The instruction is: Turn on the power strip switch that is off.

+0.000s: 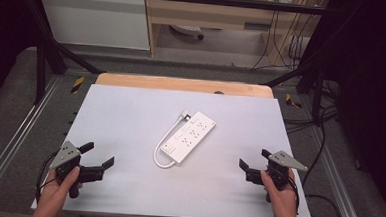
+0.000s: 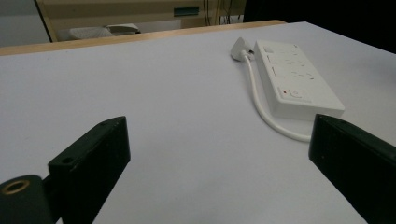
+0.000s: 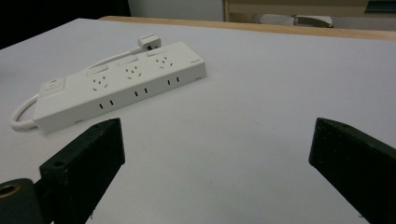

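High view: power strip (image 1: 190,137) lying diagonally, midway between both grippers.
Left gripper (image 1: 100,155) and right gripper (image 1: 253,159) are waiting spread, empty.

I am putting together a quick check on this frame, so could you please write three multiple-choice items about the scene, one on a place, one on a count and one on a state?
1. Where does the power strip lie on the table?
A. Near the middle, between the two grippers
B. At the far left corner
C. Hanging off the near edge

2. How many grippers touch the power strip?
A. Two
B. One
C. None

3. How do the jaws of the left gripper and right gripper stand?
A. Both shut
B. Both open, with nothing between them
C. Left open, right shut

Answers:
1. A, since the high view shows it mid-table with a gripper near each front corner.
2. C, since bare table separates both from it.
3. B, since each gripper view shows a wide gap over bare table.
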The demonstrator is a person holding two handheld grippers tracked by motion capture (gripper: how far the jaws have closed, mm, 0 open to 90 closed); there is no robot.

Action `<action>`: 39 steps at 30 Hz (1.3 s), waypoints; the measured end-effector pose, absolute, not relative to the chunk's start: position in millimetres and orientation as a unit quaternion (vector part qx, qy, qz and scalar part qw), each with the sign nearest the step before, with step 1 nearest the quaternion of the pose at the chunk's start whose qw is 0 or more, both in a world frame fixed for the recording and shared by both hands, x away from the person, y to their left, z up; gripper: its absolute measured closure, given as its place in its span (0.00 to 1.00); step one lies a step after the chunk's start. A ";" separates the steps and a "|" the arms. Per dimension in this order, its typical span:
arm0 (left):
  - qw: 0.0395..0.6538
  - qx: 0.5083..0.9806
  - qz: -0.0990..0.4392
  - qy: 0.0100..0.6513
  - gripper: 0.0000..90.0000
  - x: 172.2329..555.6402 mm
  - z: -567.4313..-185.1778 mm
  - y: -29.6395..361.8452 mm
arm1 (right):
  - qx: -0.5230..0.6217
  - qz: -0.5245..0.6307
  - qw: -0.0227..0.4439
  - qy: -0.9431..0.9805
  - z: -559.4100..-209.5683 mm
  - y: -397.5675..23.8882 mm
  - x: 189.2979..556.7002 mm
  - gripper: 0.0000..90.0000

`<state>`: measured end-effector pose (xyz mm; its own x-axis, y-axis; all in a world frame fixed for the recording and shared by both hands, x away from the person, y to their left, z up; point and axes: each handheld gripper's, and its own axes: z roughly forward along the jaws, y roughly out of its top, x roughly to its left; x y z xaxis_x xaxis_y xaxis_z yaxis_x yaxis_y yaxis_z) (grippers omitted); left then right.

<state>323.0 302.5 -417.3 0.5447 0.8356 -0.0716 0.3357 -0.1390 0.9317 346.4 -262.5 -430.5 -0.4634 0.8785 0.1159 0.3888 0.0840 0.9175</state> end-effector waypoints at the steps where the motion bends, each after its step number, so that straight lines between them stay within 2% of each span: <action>1: 0.510 0.715 0.245 0.410 0.06 323.5 -417.5 302.2 | 0.454 0.500 0.245 0.696 -430.1 -261.8 346.5 0.04; 25: 0.505 0.715 0.239 0.420 0.06 324.3 -419.9 306.1 | 0.433 0.521 0.249 0.692 -414.2 -240.4 341.8 0.03; 39: 0.502 0.721 0.236 0.416 0.06 325.4 -420.5 302.8 | 0.418 0.510 0.245 0.711 -405.2 -220.2 352.7 0.04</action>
